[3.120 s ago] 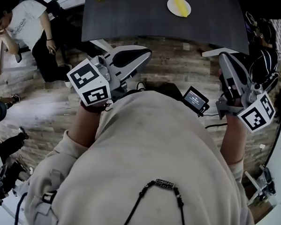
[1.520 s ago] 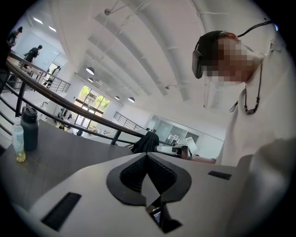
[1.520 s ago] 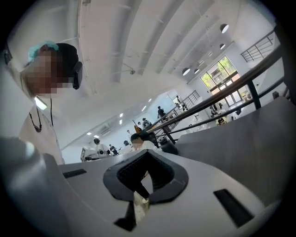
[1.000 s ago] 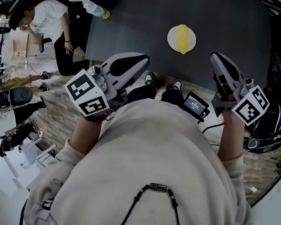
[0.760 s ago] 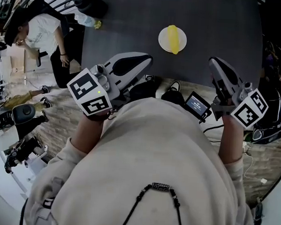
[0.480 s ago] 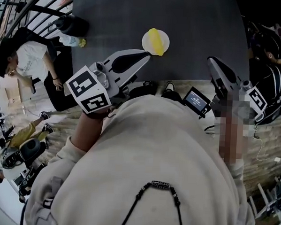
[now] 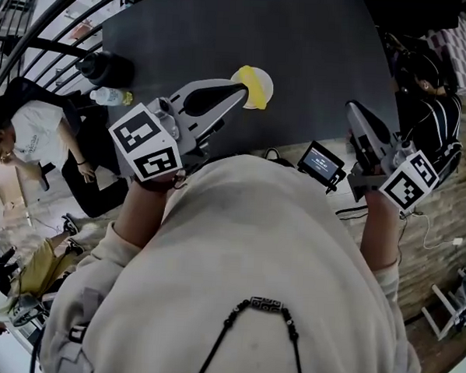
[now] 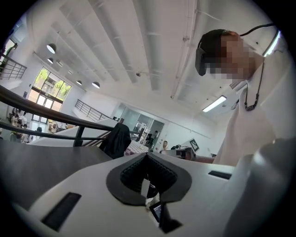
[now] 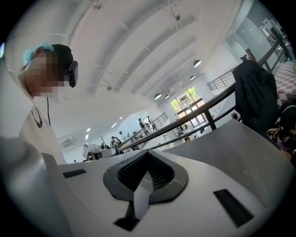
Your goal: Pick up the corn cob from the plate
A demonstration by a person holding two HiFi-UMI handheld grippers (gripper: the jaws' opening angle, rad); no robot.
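While held up, shut tight and empty: grey left tool (image 7: pixel 239 90), grey right tool (image 7: pixel 352 110). Lying on small round white plate (image 7: pixel 269 85) on dark table (image 7: pixel 326 46), just past left tool's tip: yellow corn cob (image 7: pixel 254 86). Cannot read small black screen's (image 7: pixel 321 161) writing.

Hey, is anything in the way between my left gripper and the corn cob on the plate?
Nothing visible. In the head view the left gripper shows right by the plate holding the corn cob; the bottle lies far off to the left.
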